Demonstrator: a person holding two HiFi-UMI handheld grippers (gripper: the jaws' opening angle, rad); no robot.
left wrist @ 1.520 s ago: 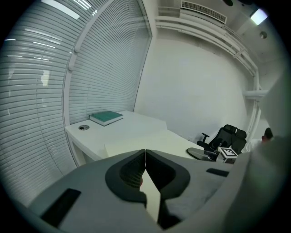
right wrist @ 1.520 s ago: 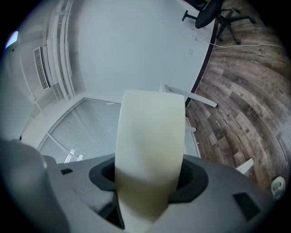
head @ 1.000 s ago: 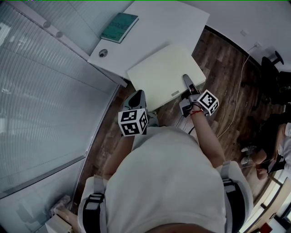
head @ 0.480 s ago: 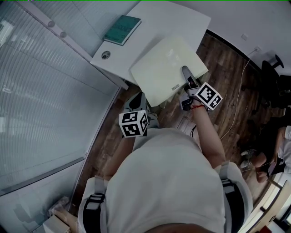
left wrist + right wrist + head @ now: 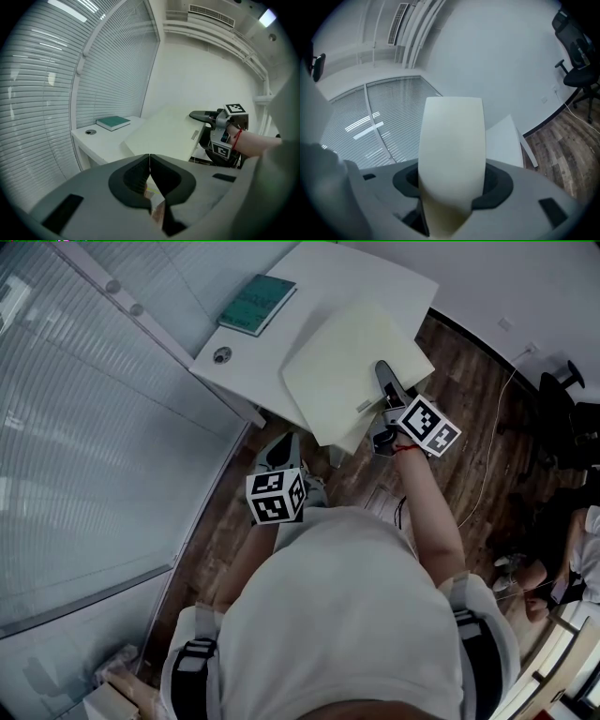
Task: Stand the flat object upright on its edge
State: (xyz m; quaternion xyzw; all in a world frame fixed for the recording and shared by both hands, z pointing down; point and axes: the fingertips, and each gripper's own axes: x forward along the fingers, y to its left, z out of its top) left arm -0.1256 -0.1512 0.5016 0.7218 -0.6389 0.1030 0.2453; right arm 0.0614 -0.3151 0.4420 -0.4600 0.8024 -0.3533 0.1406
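The flat object is a large cream board (image 5: 347, 362), tilted up over the near part of the white table (image 5: 375, 268). My right gripper (image 5: 383, 379) is shut on the board's near right edge, one jaw lying over its top face. In the right gripper view the board's edge (image 5: 451, 150) fills the gap between the jaws of that gripper (image 5: 452, 190). My left gripper (image 5: 284, 439) hangs shut and empty near my body, apart from the board. From the left gripper view, past its own shut tips (image 5: 150, 161), the board (image 5: 161, 136) slopes up toward the right gripper (image 5: 202, 115).
A green book (image 5: 258, 302) lies at the table's far left, near a round cable hole (image 5: 221, 355). Slatted blinds (image 5: 84, 427) run along the left. Wood floor (image 5: 469, 418), a cable and an office chair (image 5: 567, 381) are at the right.
The right gripper has moved farther over the table with the board, and the board's gripped edge has risen, so it now tilts more steeply. The left gripper has barely moved.
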